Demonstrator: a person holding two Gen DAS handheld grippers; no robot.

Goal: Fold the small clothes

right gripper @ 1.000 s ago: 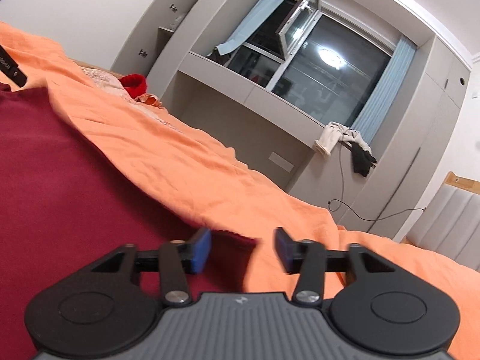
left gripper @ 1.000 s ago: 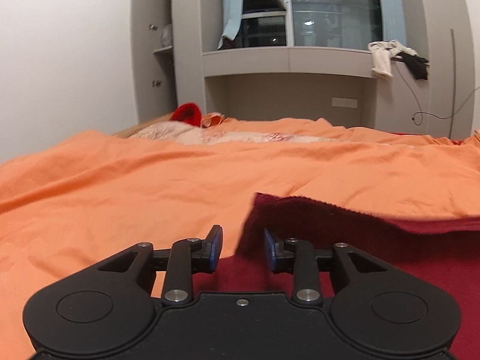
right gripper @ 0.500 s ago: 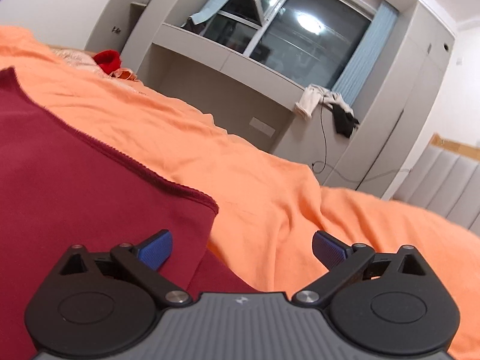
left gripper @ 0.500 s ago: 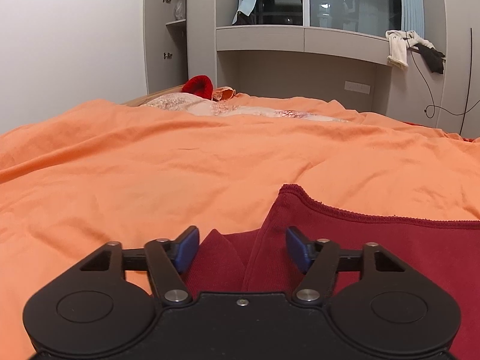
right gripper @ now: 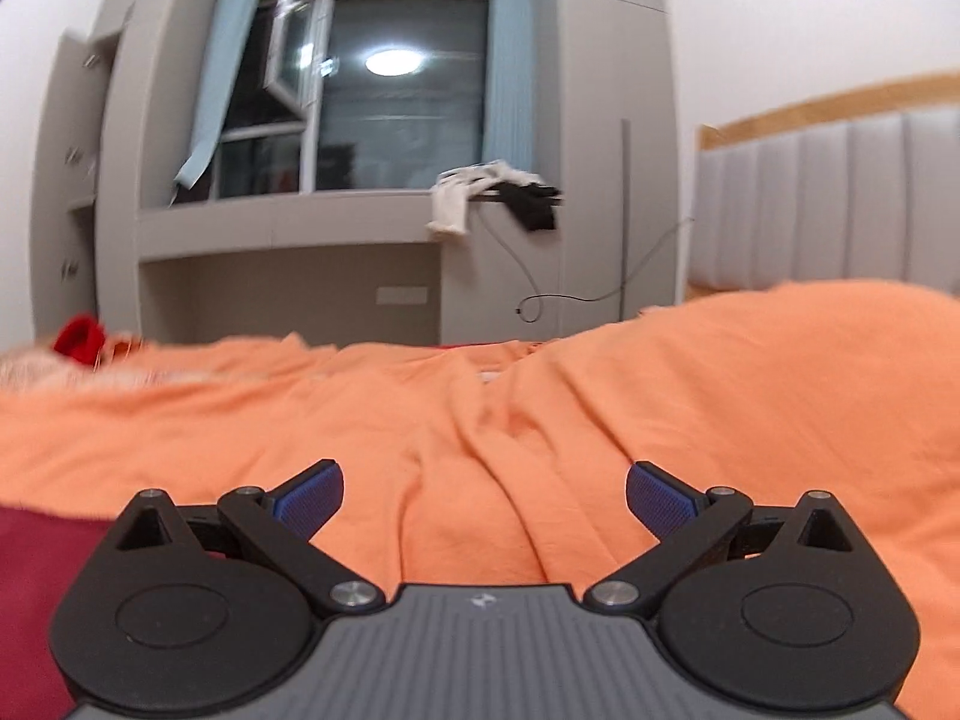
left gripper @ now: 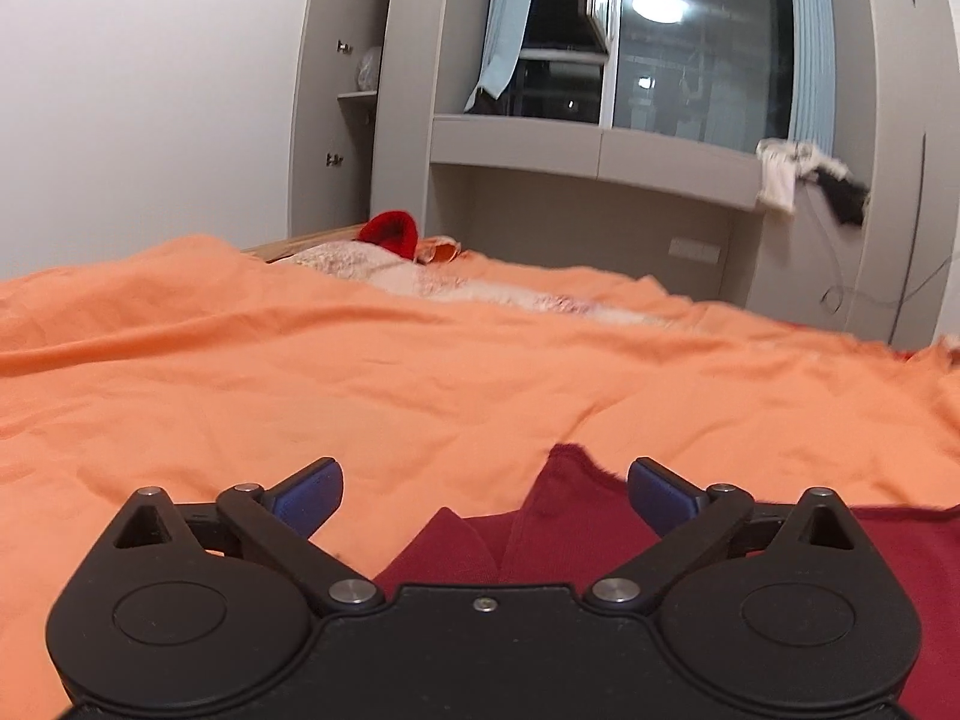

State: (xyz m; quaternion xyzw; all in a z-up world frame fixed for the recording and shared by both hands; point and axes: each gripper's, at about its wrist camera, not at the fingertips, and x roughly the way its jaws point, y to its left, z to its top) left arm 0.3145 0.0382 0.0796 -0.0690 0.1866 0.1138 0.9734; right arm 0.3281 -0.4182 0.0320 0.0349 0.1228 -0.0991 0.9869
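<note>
A dark red garment (left gripper: 576, 528) lies folded on the orange bed cover (left gripper: 360, 372). Its upper left corner sits just below my left gripper (left gripper: 485, 489), which is wide open and holds nothing. In the right wrist view only a strip of the red garment (right gripper: 42, 546) shows at the lower left. My right gripper (right gripper: 483, 489) is wide open and empty, over bare orange cover to the right of the garment.
A bright red item (left gripper: 390, 231) and a pale patterned cloth (left gripper: 420, 276) lie at the far side of the bed. Grey cabinets and a window (left gripper: 690, 60) stand behind. A padded headboard (right gripper: 840, 198) is at the right.
Both grippers opened from nearly shut on the garment's edge to wide open and let go. Both drew back from the garment, and the right one swung right, off it.
</note>
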